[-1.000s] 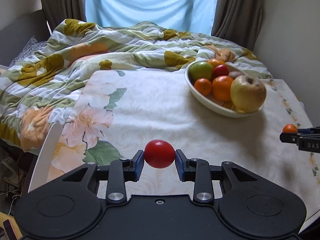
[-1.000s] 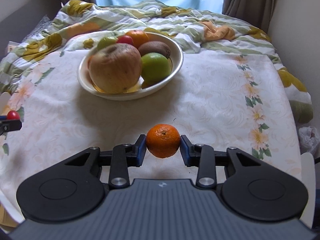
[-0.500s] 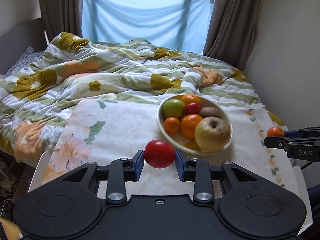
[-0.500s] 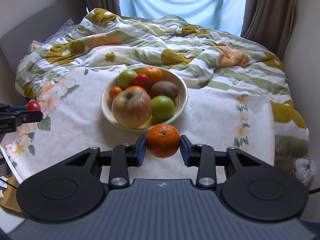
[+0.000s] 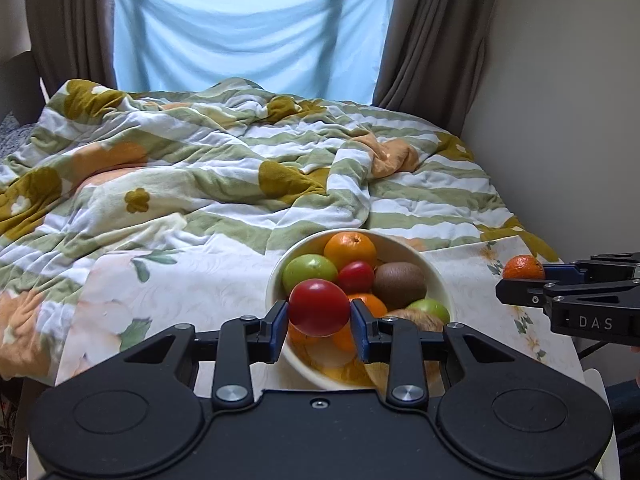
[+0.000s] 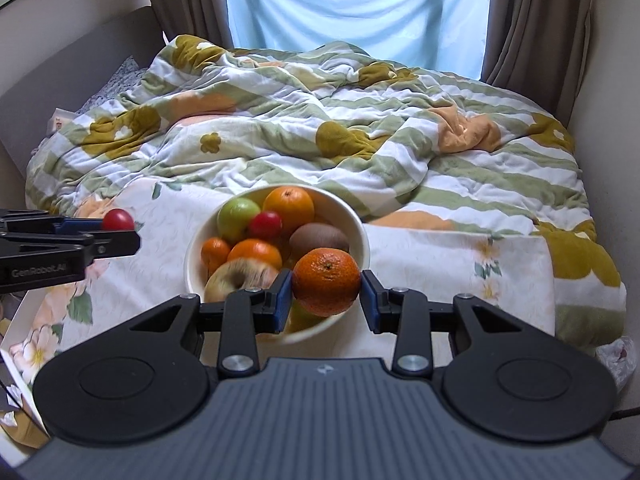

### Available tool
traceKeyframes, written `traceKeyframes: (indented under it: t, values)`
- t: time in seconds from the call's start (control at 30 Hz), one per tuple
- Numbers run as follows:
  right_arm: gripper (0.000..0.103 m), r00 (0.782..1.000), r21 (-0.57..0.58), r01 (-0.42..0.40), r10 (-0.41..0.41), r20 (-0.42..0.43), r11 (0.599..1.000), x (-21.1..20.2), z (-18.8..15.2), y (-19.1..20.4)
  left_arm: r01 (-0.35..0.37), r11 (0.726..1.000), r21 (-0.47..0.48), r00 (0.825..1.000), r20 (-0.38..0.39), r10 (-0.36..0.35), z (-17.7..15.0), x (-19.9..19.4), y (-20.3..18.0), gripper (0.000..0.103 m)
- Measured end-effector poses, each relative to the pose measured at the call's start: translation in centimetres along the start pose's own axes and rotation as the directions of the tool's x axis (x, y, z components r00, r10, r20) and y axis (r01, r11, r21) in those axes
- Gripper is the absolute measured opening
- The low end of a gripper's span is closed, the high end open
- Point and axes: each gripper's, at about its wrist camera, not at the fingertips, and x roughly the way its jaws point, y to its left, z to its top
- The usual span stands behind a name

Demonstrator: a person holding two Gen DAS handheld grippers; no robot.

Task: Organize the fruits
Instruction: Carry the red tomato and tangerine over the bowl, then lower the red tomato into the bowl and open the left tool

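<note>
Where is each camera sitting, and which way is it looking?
Left wrist view: sits on the left claw, facing the bowl and bed; shows its own fingers pinching a red tomato.
Right wrist view: sits on the right claw, facing the same way; shows its fingers pinching a mandarin.
Shared: the bowl, and each view sees the other claw at its edge.

right gripper (image 5: 520,280) side: "DAS" in pale letters on the black body, seen from the left wrist view
left gripper (image 6: 120,232) side: "GenRobot.AI" on the black body, faint, seen from the right wrist view
other text: none legible
</note>
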Motion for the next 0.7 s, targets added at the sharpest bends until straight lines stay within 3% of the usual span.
traceKeyframes:
  t: [0.37,0.7]
  values:
    - [0.051,0.999,0.051,0.015,-0.013,-0.037,0.999,4.6,2.5,-0.9,0.064,0.997,0.03,0.993,-0.106,-0.06,1.7,6.8,0.1,0.037]
    - [0.051,0.998,0.082,0.037,-0.033,-0.059,0.996,6.3,2.7,-1.9,0.108,0.993,0.056,0.982,-0.162,-0.097,2.1,9.5,-1.2,0.037]
